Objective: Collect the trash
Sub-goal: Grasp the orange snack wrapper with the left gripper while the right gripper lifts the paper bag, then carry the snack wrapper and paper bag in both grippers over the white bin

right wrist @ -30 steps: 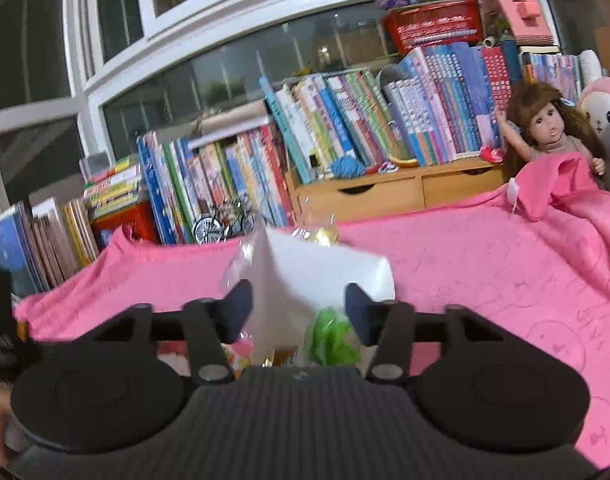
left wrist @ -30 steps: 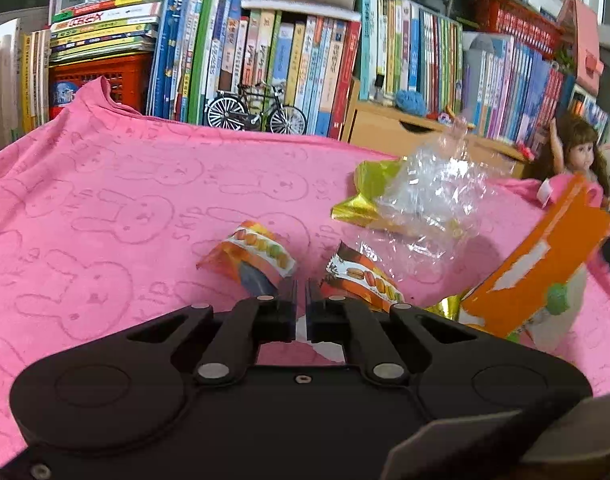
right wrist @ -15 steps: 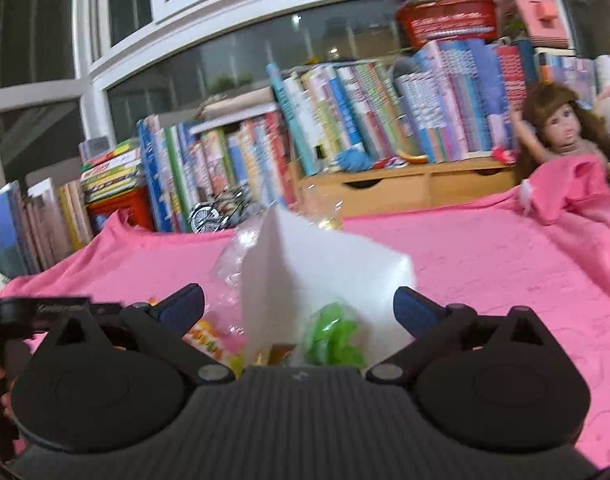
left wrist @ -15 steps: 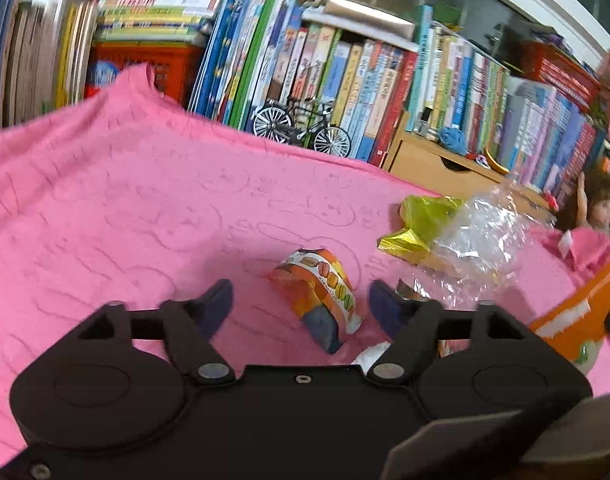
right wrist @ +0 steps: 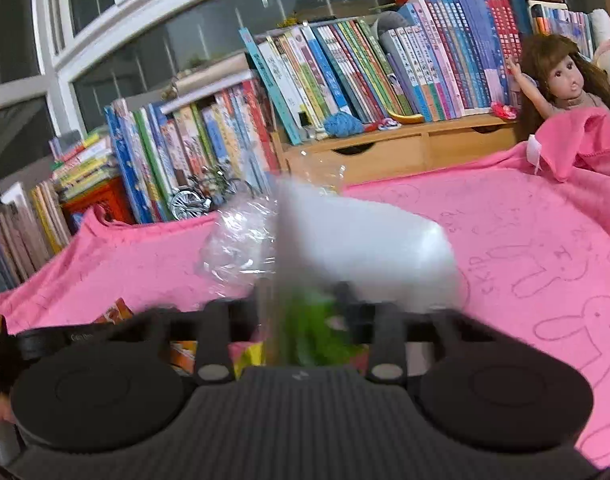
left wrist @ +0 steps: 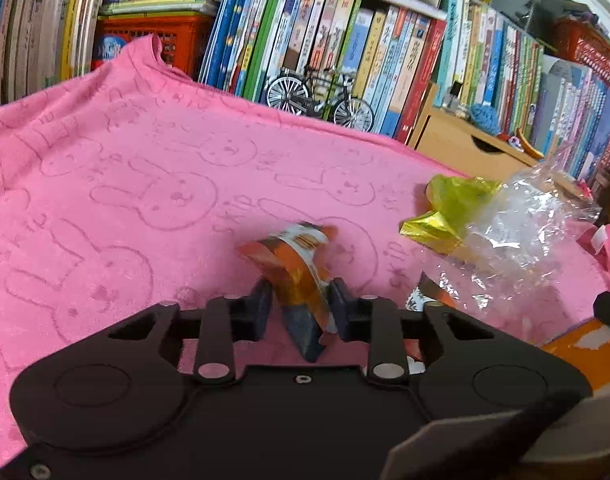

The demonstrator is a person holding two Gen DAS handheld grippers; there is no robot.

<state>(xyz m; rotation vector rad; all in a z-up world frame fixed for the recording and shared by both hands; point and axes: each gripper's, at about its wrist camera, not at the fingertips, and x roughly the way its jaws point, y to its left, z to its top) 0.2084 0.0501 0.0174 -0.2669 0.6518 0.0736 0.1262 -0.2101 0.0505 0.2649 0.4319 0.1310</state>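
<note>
The left gripper has just closed on the orange wrapper, whose long axis runs toward 12 o'clock; the right gripper has closed on a white carton.

Blanket: pink, with outlined rabbit motifs. Snack wrapper: orange and white, dark blue at its lower end. Foil wrapper, right of the snack wrapper: yellow-gold. Plastic bag: clear, crinkled. Paper bag: white outside, green item within. Left tool: black, dark blue pads.
</note>
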